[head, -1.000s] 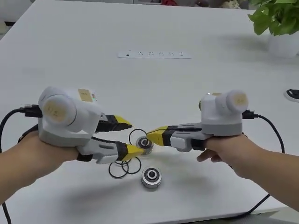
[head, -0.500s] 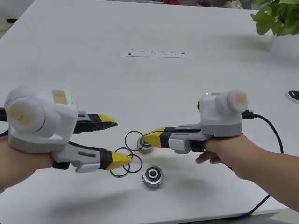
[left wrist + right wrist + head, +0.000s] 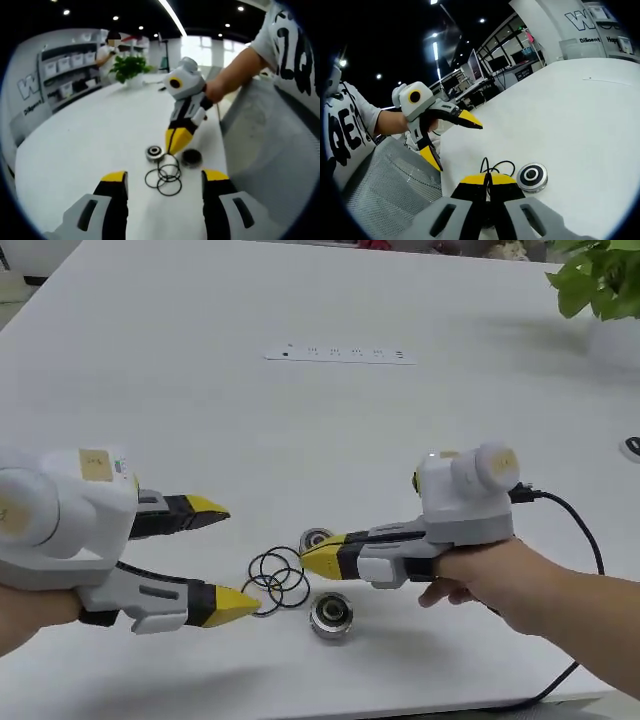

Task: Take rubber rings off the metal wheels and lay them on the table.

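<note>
On the left of the head view, the left gripper (image 3: 220, 555) is held low over the white table (image 3: 300, 420) with its jaws spread wide and nothing between them. Its own view shows the same wide gap (image 3: 165, 175), and the right gripper view catches it from the front, also gaping (image 3: 457, 145).

Just beyond its yellow tips, the rubber rings (image 3: 277, 577) lie flat on the table in a small overlapping bunch of thin black loops (image 3: 164, 176).

Next come the two wheels, a little apart from each other. The far wheel (image 3: 317, 538) sits just behind the bunch, partly hidden by a yellow tip in the head view, and its round face shows clearly in both gripper views (image 3: 154, 152) (image 3: 532, 177). The near wheel (image 3: 331, 613) stands just right of the rings, closer to the person (image 3: 191, 158).

The right gripper (image 3: 312, 558) points in from the right between the two wheels, its jaws pressed together. Their tips meet the edge of the bunch (image 3: 175, 149), and in its own view (image 3: 487, 179) a black loop (image 3: 497, 164) runs into the seam between them, so they appear to pinch one ring.
</note>
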### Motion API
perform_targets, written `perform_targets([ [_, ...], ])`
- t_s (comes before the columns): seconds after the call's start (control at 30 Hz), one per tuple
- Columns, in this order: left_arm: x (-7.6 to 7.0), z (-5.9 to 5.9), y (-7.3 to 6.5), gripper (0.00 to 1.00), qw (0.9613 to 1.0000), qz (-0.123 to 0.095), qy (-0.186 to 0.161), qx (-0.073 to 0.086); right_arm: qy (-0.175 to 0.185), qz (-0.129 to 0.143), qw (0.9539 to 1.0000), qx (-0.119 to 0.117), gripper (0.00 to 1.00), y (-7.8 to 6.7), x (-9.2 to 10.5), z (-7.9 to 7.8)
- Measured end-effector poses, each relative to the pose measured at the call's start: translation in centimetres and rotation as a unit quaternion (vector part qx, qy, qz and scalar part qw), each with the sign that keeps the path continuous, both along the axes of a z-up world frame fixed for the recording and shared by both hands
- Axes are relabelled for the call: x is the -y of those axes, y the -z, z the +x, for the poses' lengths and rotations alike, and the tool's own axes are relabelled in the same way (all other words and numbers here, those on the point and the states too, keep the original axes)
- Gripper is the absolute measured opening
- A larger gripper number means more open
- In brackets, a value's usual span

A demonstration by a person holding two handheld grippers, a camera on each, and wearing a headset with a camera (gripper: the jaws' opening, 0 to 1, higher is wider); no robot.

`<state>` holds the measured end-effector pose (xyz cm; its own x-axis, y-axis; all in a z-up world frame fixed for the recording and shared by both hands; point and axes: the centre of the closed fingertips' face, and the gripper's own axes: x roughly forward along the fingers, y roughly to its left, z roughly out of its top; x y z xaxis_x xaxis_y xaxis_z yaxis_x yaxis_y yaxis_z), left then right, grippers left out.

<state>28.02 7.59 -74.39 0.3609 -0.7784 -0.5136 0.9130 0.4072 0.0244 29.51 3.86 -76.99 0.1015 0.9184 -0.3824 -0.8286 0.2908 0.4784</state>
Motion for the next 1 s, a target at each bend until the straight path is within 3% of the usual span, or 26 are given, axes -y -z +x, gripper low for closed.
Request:
perform_targets([
  [0.4, -0.4, -0.8, 0.7, 0.6, 0.9999, 0.0, -0.005, -0.011, -0.042, -0.026, 0.9985, -0.024, 0.0, 1.6, -0.5, -2.2],
  [0.77, -0.4, -1.1, 1.1, 0.6, 0.9998, 0.001, -0.008, -0.016, -0.055, -0.059, 0.9968, 0.006, 0.0, 2.5, -0.4, -2.3],
  [0.87, -0.4, -1.2, 1.1, 0.6, 0.9998, 0.002, -0.008, -0.017, -0.055, -0.068, 0.996, 0.019, 0.05, 2.7, -0.3, -2.2],
  [1.0, -0.5, -1.3, 1.3, 0.59, 0.9997, 0.005, -0.009, -0.02, -0.05, -0.073, 0.9959, 0.019, 0.1, 2.8, -0.1, -1.9],
])
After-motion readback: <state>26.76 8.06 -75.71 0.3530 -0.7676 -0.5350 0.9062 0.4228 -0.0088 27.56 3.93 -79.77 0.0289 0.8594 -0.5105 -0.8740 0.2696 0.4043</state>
